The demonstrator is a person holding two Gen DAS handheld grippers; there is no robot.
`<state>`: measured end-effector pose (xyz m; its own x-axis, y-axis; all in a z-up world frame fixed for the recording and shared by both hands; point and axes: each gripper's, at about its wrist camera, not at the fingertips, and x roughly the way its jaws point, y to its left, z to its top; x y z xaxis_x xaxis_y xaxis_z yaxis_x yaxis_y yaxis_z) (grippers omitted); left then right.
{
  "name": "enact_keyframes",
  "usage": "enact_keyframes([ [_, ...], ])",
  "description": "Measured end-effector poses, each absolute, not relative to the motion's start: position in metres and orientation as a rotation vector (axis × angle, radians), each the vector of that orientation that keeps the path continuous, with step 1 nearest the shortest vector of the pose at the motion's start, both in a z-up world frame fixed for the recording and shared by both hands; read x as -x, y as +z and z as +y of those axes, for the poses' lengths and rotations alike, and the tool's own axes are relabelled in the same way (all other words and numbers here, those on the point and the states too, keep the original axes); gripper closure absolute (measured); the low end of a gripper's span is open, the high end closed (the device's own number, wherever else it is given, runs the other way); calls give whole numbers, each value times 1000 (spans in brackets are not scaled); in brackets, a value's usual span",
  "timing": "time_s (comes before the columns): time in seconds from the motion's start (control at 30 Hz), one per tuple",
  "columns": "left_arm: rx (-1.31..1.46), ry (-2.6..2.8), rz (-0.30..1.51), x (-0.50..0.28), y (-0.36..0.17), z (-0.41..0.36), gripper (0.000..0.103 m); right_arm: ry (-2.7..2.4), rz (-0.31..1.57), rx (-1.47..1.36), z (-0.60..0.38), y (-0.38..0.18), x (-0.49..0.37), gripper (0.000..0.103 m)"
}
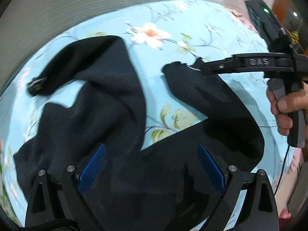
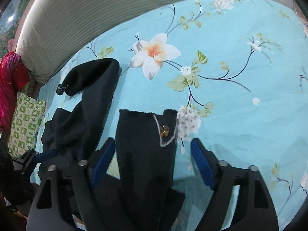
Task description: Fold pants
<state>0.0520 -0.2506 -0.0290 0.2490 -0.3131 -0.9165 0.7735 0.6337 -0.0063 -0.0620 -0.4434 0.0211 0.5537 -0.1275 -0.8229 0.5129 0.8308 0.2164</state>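
Pants point(image 1: 107, 104), one dark pair, lie rumpled on a blue floral bed sheet point(image 1: 192, 38), two legs splayed apart. Left claw point(image 1: 152, 165) hangs spread over the waist end, pads clear of cloth. Right claw point(image 2: 152, 159) stands spread astride one leg's hem, not pinching it. One grey ribbed bolster point(image 2: 86, 19) borders the sheet; a green patterned pillow point(image 2: 25, 127) sits beside it.

We note a bed point(image 2: 240, 115) under a light-blue floral sheet; dark pants point(image 2: 142, 154) lie rumpled directly on it.
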Motion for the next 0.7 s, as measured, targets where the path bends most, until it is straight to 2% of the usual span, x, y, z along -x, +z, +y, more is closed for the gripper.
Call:
enact_keyframes([
  [0.13,-560,-855,1147,-63,-45,-270,9,-352,934,-525,-452,10,55,43],
  [0.23,-605,-877,1187,-66,-59,-281,11,-314,944,-545,-452,4,52,69],
  [0.27,-622,-880,1204,-67,-63,-284,13,-310,944,-545,-452,4,53,87],
  [0.3,-633,-889,1221,-67,-67,-287,16,-311,941,-546,-452,5,55,97],
  [0.5,-654,-929,1220,-68,-65,-298,16,-379,793,-581,-458,46,108,97],
  [0.7,-700,-962,1229,-70,-67,-307,16,-648,678,-650,-487,77,223,97],
])
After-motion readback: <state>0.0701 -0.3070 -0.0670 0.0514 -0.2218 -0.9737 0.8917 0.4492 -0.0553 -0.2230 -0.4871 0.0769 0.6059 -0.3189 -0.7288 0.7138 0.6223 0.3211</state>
